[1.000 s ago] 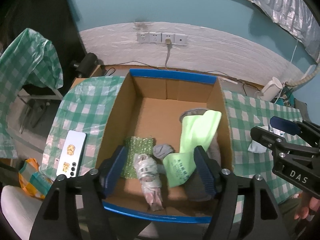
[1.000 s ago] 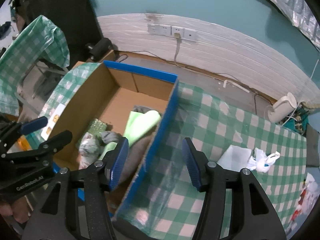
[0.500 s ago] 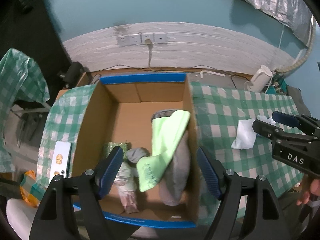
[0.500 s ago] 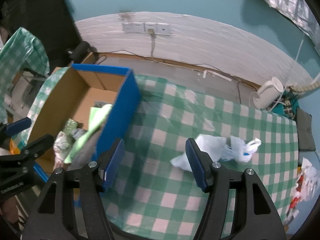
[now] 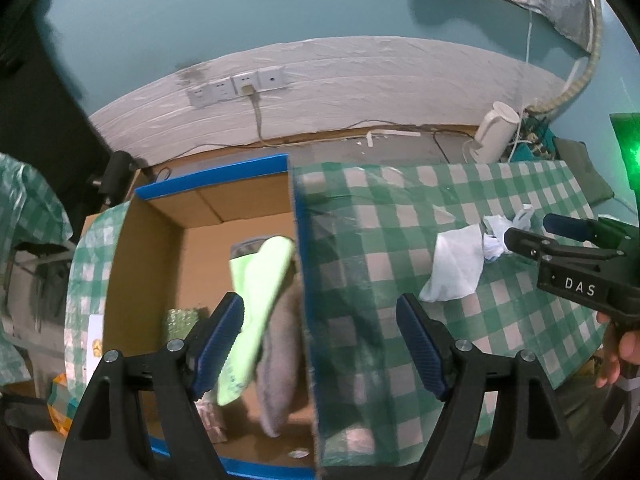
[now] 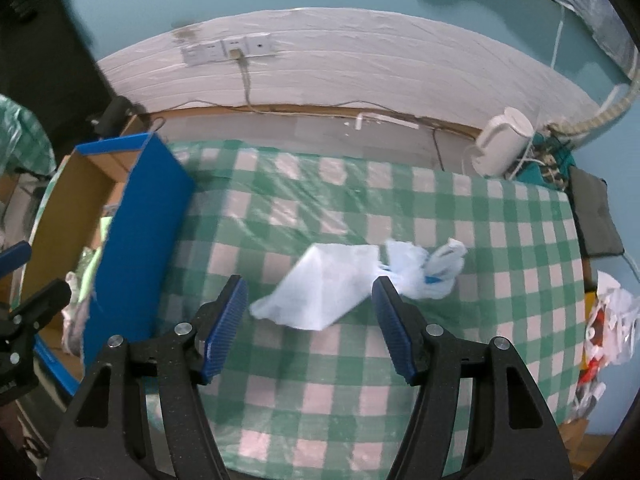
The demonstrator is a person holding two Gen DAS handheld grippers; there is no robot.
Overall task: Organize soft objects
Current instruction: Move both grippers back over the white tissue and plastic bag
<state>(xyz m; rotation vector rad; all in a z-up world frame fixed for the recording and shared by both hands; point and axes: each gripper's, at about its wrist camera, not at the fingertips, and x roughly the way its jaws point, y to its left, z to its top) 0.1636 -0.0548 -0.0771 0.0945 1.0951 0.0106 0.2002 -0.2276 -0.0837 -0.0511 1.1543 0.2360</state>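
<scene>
A cardboard box with blue edges [image 5: 302, 264] [image 6: 140, 224] stands at the left of the checked table. Inside lie a light green cloth [image 5: 256, 292], a grey cloth [image 5: 280, 364] and a green glittery piece [image 5: 180, 320]. A white cloth [image 6: 320, 292] [image 5: 456, 268] and a crumpled white plastic bag [image 6: 424, 272] lie on the table to the right of the box. My left gripper [image 5: 320, 344] is open and empty above the box's right wall. My right gripper [image 6: 310, 320] is open and empty, just above and short of the white cloth.
A green-and-white checked tablecloth [image 6: 400, 208] covers the table. A white kettle-like appliance [image 6: 504, 140] and cables stand at the far right by the wall. A dark pad [image 6: 592, 216] lies at the right edge. Litter [image 6: 608, 328] sits beyond the right edge.
Both grippers have swung to the right, away from the box and toward the white cloth. The right gripper now frames the white cloth. Both stay open and empty.
</scene>
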